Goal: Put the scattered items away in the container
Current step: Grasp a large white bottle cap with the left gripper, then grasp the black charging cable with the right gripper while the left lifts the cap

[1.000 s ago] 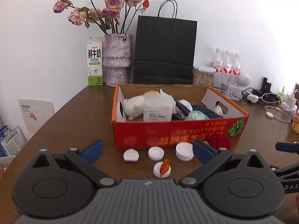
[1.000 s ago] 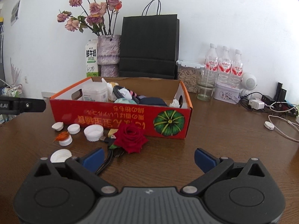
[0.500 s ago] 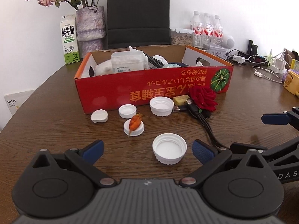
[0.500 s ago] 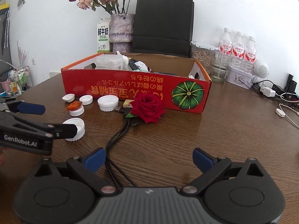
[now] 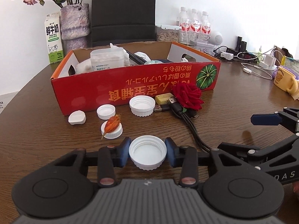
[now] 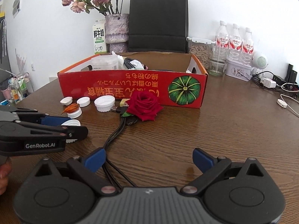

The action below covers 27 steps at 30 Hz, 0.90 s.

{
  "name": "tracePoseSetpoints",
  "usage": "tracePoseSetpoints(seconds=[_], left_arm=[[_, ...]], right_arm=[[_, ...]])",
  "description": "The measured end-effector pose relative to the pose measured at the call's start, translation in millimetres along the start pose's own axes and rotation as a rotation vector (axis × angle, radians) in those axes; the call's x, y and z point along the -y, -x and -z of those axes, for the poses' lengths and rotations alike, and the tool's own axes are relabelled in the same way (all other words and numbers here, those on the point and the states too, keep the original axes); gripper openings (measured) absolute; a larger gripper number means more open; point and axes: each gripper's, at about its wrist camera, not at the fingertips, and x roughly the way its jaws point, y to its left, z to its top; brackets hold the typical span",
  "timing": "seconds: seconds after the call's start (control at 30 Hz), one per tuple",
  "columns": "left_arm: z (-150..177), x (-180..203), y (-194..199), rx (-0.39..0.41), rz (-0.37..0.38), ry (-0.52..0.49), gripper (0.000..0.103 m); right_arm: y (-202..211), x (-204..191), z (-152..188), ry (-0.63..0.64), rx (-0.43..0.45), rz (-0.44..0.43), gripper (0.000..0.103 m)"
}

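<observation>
on a dark wood-grain table point(image 5: 233, 97) against a white wall, the left gripper point(image 5: 147, 152) is closing its blue pads on a white bottle cap point(image 5: 147, 154) (open side up) lying before the red cardboard box point(image 5: 130, 87), while the right gripper point(image 6: 147, 160) hangs wide apart over black cables point(image 6: 115, 136).

Home: table point(image 5: 233, 97) w/ vase point(image 5: 74, 24), milk carton point(image 5: 53, 39).

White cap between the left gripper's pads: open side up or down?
Open side up. In the left wrist view the white cap shows its hollow, threaded inside, on the table.
</observation>
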Motion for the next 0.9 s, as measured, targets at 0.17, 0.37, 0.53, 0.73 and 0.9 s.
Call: tracePoseSetpoints(seconds=[0.17, 0.37, 0.53, 0.73, 0.9], left_arm=[[-1.4, -7.0, 7.8, 0.029, 0.002, 0.027, 0.041], [-6.0, -18.3, 22.5, 0.084, 0.018, 0.05, 0.041], [-10.1, -31.7, 32.8, 0.118, 0.018, 0.075, 0.041], [-6.6, -49.1, 36.5, 0.115, 0.012, 0.107, 0.041], [-6.5, -56.9, 38.4, 0.123, 0.016, 0.125, 0.041]], right_arm=[[-2.7, -9.6, -6.6, 0.034, 0.001, 0.019, 0.099], [-8.8, -22.0, -22.0, 0.046, 0.002, 0.002, 0.099], [-23.9, -38.0, -30.1, 0.065, -0.049, -0.021, 0.089], [-31.8, -46.8, -28.5, 0.079, -0.119, -0.064, 0.075], [-33.8, -42.2, -30.1, 0.07, -0.139, -0.077, 0.075]])
